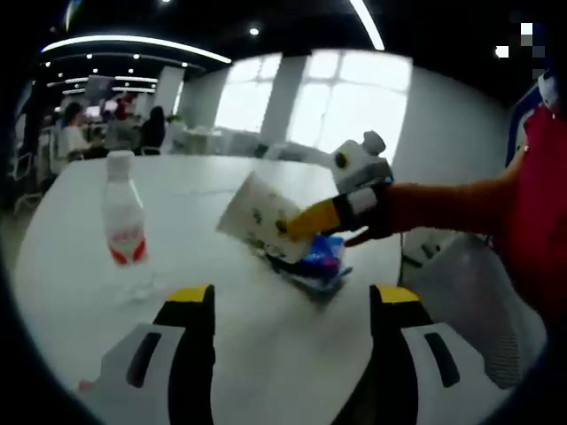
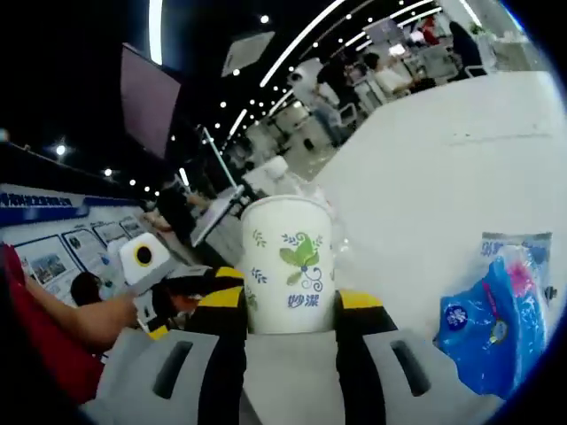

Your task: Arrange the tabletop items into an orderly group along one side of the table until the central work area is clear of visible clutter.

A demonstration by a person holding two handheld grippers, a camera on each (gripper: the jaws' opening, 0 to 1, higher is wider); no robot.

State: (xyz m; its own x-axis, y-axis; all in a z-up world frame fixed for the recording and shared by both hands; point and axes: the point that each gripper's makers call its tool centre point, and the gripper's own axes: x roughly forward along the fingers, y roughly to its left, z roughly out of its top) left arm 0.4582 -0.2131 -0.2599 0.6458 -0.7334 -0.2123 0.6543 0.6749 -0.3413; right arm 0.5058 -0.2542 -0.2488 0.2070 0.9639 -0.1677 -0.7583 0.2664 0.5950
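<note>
My right gripper [image 2: 291,305] is shut on a white paper cup [image 2: 288,261] printed with green leaves, which is held tilted above the table. The left gripper view shows that cup [image 1: 257,212] gripped by the right gripper [image 1: 299,228], which reaches in from the right. Just under the cup lies a blue plastic packet [image 1: 321,258], seen again at the lower right of the right gripper view as the packet [image 2: 487,319]. A clear bottle [image 1: 122,221] with a red label and white cap stands to the left. My left gripper [image 1: 292,301] is open with nothing between its jaws, short of the packet.
The white round table [image 1: 221,354] stretches away towards people seated at the far side. A pale chair [image 1: 469,301] stands off the table's right edge. A person's red sleeve [image 1: 540,195] is at the right. Bare tabletop [image 2: 443,168] lies beyond the cup.
</note>
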